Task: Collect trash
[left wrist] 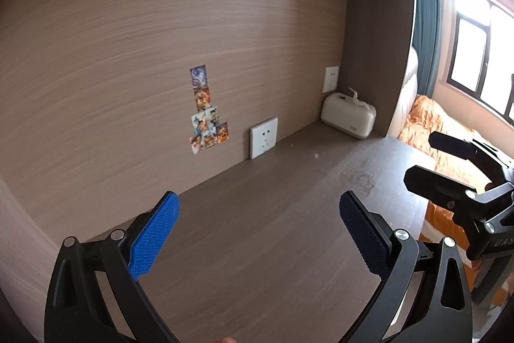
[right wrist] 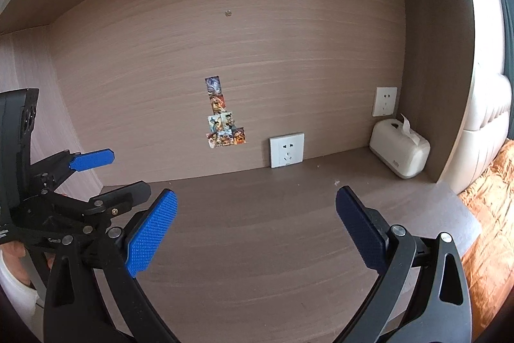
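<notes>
My left gripper [left wrist: 258,208] is open and empty above the dark wooden desk [left wrist: 257,230]. My right gripper [right wrist: 257,208] is open and empty above the same desk [right wrist: 257,230]. Each gripper shows in the other's view: the right one at the right edge of the left wrist view [left wrist: 417,159], the left one at the left of the right wrist view [right wrist: 128,172]. No clear piece of trash shows. Tiny pale crumbs [right wrist: 336,182] lie near the back of the desk; they also show in the left wrist view [left wrist: 316,154].
A white tissue box [right wrist: 399,149] stands at the back right corner, also in the left wrist view [left wrist: 348,115]. Two wall sockets [right wrist: 286,149] [right wrist: 384,101] and stickers [right wrist: 221,113] sit on the back panel. A bed with orange bedding [left wrist: 433,130] lies right of the desk.
</notes>
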`<state>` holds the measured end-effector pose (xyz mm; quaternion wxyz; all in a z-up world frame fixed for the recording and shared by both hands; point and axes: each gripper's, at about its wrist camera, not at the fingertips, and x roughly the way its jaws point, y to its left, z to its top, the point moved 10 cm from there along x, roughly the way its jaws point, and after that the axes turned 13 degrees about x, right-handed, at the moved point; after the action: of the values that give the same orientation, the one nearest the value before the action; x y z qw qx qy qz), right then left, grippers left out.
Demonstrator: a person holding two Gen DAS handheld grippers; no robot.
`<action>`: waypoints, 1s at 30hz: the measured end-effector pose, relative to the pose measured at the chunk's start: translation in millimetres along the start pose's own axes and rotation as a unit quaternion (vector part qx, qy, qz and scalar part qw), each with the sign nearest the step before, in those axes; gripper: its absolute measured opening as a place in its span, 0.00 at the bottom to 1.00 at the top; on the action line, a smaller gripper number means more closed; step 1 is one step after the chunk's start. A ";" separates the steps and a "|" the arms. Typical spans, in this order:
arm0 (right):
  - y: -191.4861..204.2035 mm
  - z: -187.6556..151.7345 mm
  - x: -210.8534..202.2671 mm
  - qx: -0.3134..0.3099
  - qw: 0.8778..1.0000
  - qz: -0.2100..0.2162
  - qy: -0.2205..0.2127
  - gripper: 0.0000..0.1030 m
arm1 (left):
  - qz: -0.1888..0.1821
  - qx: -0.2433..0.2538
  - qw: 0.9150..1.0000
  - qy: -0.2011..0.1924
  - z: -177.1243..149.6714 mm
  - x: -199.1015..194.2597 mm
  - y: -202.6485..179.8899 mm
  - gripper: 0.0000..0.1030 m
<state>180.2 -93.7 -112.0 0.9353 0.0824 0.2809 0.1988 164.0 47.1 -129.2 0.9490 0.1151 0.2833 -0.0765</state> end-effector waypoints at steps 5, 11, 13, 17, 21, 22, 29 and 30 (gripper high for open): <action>0.3 -0.7 5.8 0.005 1.000 0.002 0.009 0.96 | 0.004 0.001 1.000 -0.005 3.0 3.3 6.8 0.95; 2.7 -0.6 6.5 0.003 1.000 0.002 0.010 0.96 | 0.005 -0.003 1.000 -0.010 4.9 1.0 12.0 0.95; 3.7 -0.3 6.3 0.002 1.000 0.002 0.009 0.96 | 0.006 -0.004 1.000 -0.011 5.1 0.5 13.9 0.95; 6.6 0.8 6.8 0.003 1.000 0.006 0.009 0.96 | 0.013 -0.001 1.000 -0.011 4.3 -1.1 16.7 0.95; 9.0 0.8 8.7 -0.001 1.000 0.007 0.010 0.96 | 0.012 -0.005 1.000 -0.011 4.5 -2.3 19.0 0.95; 9.8 0.7 9.0 -0.002 1.000 0.007 0.011 0.96 | 0.013 -0.005 1.000 -0.012 4.6 -3.0 19.6 0.95; 11.9 2.1 8.8 -0.001 1.000 0.008 0.009 0.96 | 0.007 -0.011 1.000 -0.014 5.3 -2.5 22.9 0.95; 11.5 1.8 9.2 -0.001 1.000 0.007 0.010 0.96 | 0.007 -0.012 1.000 -0.015 5.0 -2.5 23.6 0.95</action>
<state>184.5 -79.5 -112.0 0.9312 0.0812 0.2893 0.2064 169.5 68.6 -119.6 0.9549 0.1046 0.2694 -0.0679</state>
